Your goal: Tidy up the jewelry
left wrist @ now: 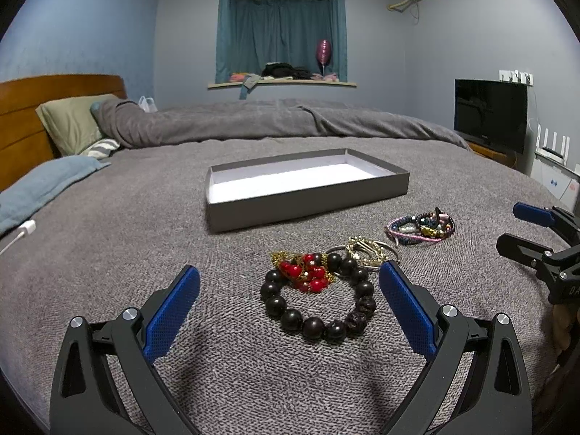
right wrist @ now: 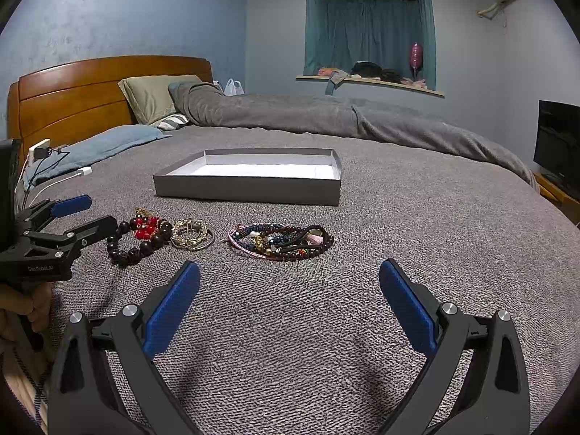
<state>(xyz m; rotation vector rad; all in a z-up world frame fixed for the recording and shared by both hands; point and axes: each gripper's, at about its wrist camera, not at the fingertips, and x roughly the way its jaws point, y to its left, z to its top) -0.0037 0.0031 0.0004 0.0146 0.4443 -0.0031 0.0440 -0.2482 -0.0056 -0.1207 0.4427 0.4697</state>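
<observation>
Opening step, nothing boxed yet: shallow grey cardboard tray (left wrist: 308,201) bare. Left gripper (left wrist: 289,291) spread, straddling dark wooden bead bracelet (left wrist: 319,320); right gripper (right wrist: 289,291) spread, holding nothing. Next: closing on beads, lifting toward tray.

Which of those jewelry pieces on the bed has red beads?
The gold-chain piece with red beads, lying over the big dark wooden bead bracelet. The gold bangles and multicoloured bracelet pile have no such cluster.

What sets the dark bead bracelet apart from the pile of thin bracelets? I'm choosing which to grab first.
The dark bead bracelet is one open ring of big round beads; the thin bracelets are several fine strands tangled together. The dark bead bracelet lies between the left gripper's open fingers, with a red bead piece overlapping it; the thin bracelets lie apart, ahead of the right gripper. Both lie on the bed, outside the tray.
</observation>
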